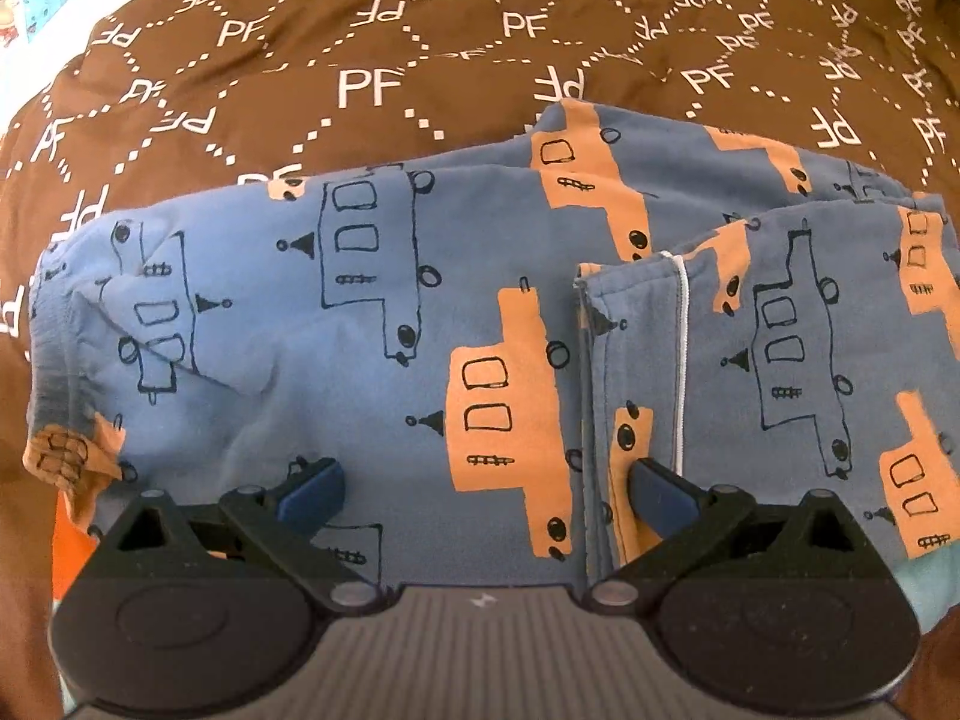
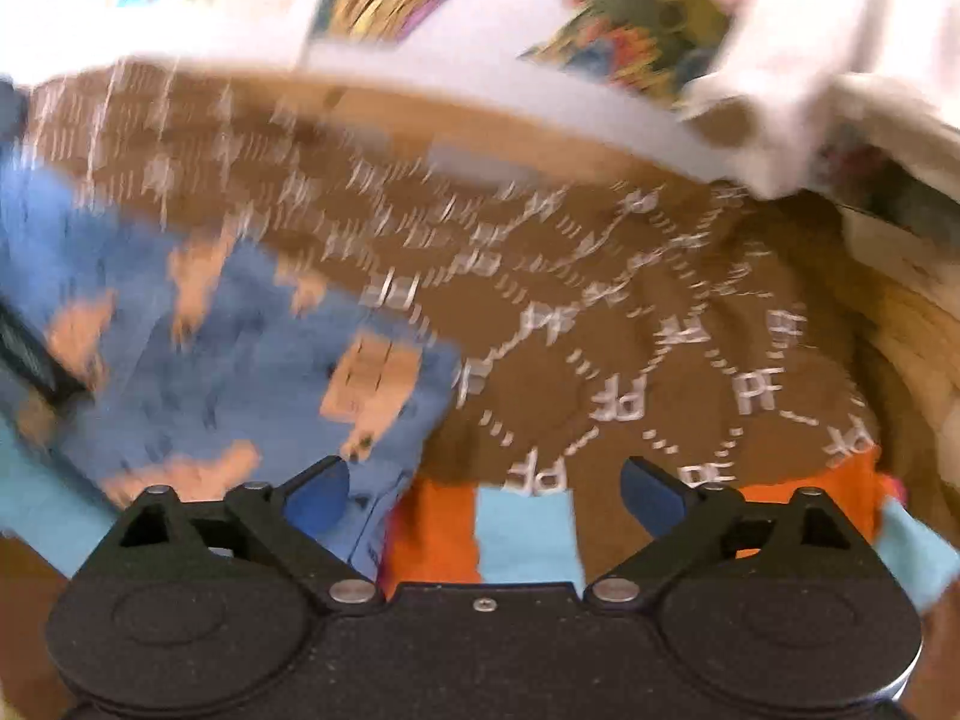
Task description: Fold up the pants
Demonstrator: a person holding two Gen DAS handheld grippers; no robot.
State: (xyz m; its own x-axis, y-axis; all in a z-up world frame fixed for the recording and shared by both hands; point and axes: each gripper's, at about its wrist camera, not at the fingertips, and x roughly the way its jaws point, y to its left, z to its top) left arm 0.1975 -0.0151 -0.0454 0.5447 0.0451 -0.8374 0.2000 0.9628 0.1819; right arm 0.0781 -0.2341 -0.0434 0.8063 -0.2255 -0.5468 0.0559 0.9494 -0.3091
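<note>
Here the blue truck-print pants (image 1: 372,324) lie partly folded on the brown PF-print bedspread (image 1: 360,48). The left gripper (image 1: 486,489) hovers over them, jaws spread and empty. The right gripper (image 2: 485,489), equally wide and empty, sits beside their blurred edge.

Matte black left tool (image 1: 486,483) with blue fingertips (image 1: 315,489), silver pivot rivets, round side housings, ribbed grey centre plate. Matching right tool (image 2: 485,489), speckled black body, one small centre screw.
</note>
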